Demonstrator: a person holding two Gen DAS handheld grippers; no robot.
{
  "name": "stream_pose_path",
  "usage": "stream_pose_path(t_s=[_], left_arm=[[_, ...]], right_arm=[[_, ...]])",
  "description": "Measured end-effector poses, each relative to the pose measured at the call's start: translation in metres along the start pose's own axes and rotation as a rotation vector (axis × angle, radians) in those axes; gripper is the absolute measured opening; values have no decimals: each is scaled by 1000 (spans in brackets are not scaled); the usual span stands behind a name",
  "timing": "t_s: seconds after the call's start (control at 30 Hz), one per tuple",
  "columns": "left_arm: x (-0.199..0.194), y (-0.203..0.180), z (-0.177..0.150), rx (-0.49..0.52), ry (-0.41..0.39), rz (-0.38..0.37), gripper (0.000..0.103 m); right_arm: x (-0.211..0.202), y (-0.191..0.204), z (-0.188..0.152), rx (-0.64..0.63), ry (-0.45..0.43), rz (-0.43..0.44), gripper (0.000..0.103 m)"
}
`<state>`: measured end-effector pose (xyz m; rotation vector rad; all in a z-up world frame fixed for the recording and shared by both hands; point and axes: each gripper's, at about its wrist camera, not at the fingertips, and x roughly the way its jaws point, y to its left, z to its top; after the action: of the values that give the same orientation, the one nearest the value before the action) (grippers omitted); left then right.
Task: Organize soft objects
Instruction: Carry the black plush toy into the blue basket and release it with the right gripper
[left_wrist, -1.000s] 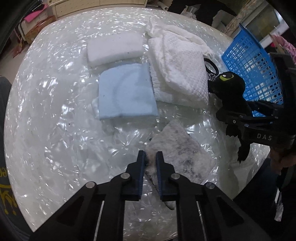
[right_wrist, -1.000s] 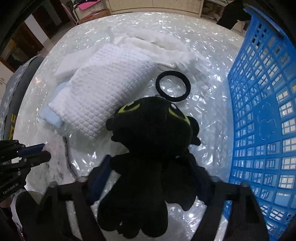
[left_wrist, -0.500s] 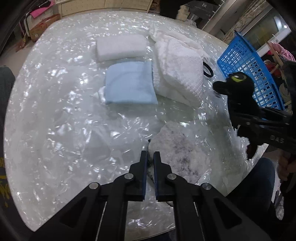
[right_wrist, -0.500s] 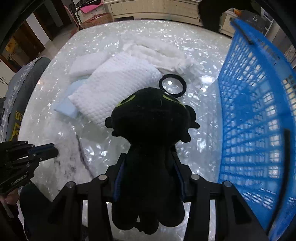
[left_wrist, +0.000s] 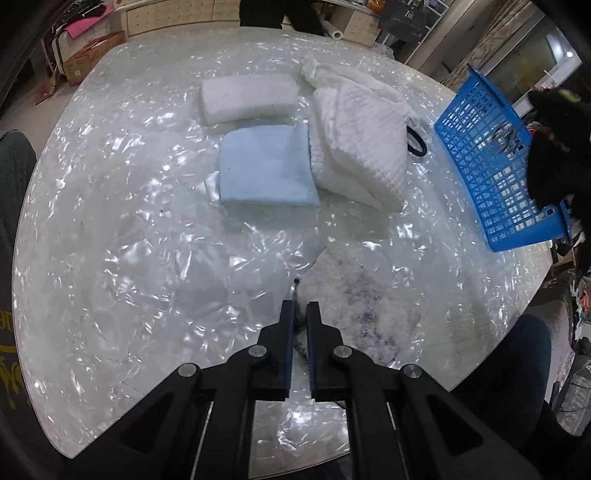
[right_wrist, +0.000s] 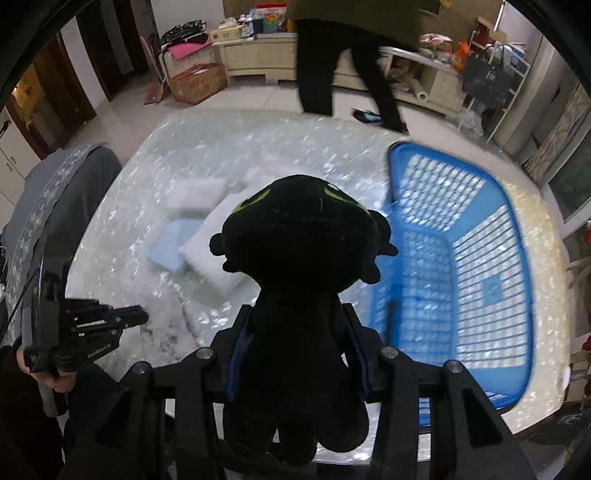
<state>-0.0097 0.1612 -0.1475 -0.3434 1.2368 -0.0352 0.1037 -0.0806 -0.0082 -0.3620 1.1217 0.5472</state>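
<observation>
Gripping a black plush toy (right_wrist: 306, 280) by its body, the right gripper (right_wrist: 301, 354) holds it above the table (left_wrist: 110, 229), just left of a blue basket (right_wrist: 480, 280). The left gripper (left_wrist: 300, 314), jaws together, pinches a grey-stained white cloth (left_wrist: 354, 295) at the near edge.

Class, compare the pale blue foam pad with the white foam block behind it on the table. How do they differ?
The pale blue foam pad is blue, the white foam block white. The pad looks flatter and squarer, the block thicker and longer. The pad touches the white waffle towel; the block lies apart. Both lie flat, ungripped.
</observation>
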Motion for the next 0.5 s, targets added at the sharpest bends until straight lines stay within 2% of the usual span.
stream_pose_path(t_s=[0.27,0.37,0.5], left_arm=[[9,-4,8,12,15,33,6],[13,-3,8,8,36,40,16],[14,-3,9,8,39,41,17]], right_arm=[[-22,-51,12,62,-25,-36,44],[-29,-71,14,80,-32,-47,44],[-30,-86,18,103,-43,-70,44]])
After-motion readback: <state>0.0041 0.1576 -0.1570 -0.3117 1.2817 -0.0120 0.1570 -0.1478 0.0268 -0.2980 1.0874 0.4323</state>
